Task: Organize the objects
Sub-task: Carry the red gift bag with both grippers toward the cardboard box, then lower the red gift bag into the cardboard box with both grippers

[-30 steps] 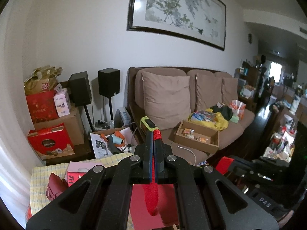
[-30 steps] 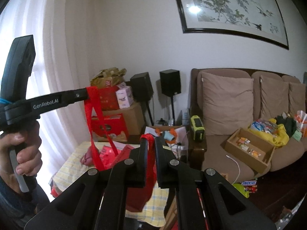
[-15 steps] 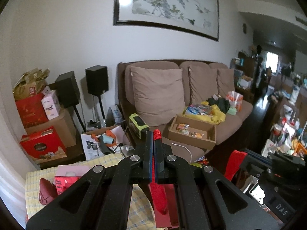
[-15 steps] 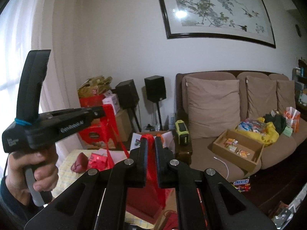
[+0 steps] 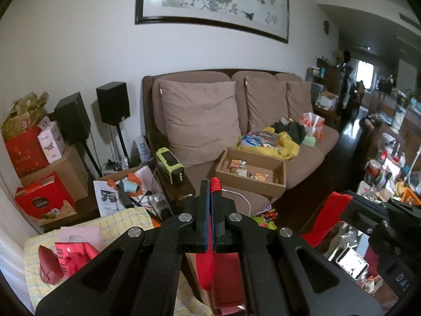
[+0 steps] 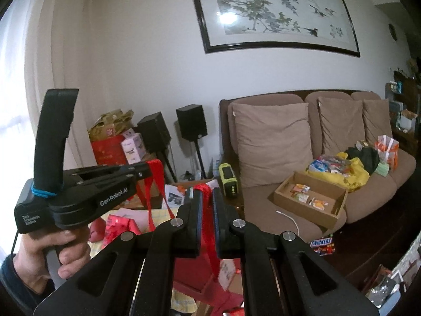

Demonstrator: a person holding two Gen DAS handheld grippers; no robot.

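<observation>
- Left wrist view showed the left gripper (image 5: 210,184) with its jaws pressed together on one red ribbon handle (image 5: 215,185), the strap running down between the fingers to the red gift bag (image 5: 226,279) hanging below.
- The right gripper (image 6: 207,192) was likewise clamped on the second red ribbon handle (image 6: 208,226), which slanted down to the same bag.
- The bag hung between the two tools, off the near edge of the yellow checked tablecloth (image 5: 126,218), with the brown sofa (image 5: 310,155) beyond.
- It looked like a light paper bag: stiff-sided but easily creased, so likely to swing and twist from soft straps.
- The woven ribbon seemed the sound place to grip, near the top of each loop; pinching a side panel would probably crumple it.
- A person's hand (image 6: 52,252) held the left tool's grip.
</observation>
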